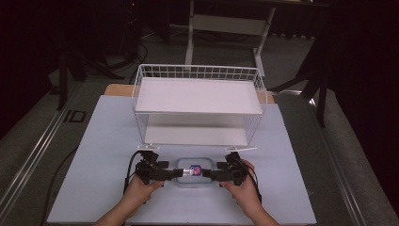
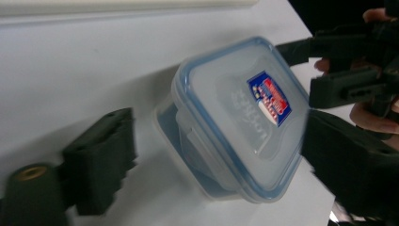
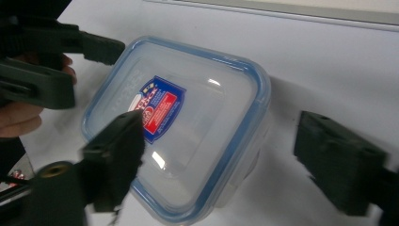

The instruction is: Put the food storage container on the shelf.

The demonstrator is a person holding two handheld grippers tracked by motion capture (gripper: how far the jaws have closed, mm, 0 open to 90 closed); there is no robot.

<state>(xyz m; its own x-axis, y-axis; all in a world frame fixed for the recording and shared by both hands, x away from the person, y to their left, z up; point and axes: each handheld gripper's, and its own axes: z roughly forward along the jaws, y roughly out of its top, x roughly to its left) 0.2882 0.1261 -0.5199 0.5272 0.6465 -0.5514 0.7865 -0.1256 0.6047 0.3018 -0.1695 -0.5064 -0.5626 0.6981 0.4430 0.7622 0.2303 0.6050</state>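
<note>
The left gripper (image 1: pixel 175 173) sits at the left end of a small plastic box (image 1: pixel 194 172), held in the person's left hand (image 1: pixel 141 188). In the left gripper view its jaws stand wide apart — one low beside the box's short end, the other over the far corner of the lid (image 2: pixel 240 108) — and the box (image 2: pixel 226 122) lies between them. Whether either jaw actually touches the plastic cannot be told.

The box is clear with a blue-rimmed lid and a red and blue sticker (image 3: pixel 157 107) on top. It rests on the table near the front edge, between the two grippers, just in front of the wire rack (image 1: pixel 200 103).

The right gripper (image 1: pixel 209 174), in the right hand (image 1: pixel 242 186), comes in from the box's right end. In the right gripper view its jaws are also spread — one over the lid's near corner, the other well clear on the table beside the box (image 3: pixel 183 127).

The table (image 1: pixel 108 141) is covered in a pale, flat sheet. The rack is white, with two shelves. Beyond it lie a grey floor (image 1: pixel 160 52), the legs of another white frame (image 1: pixel 230 28), cables and dark curtains.
</note>
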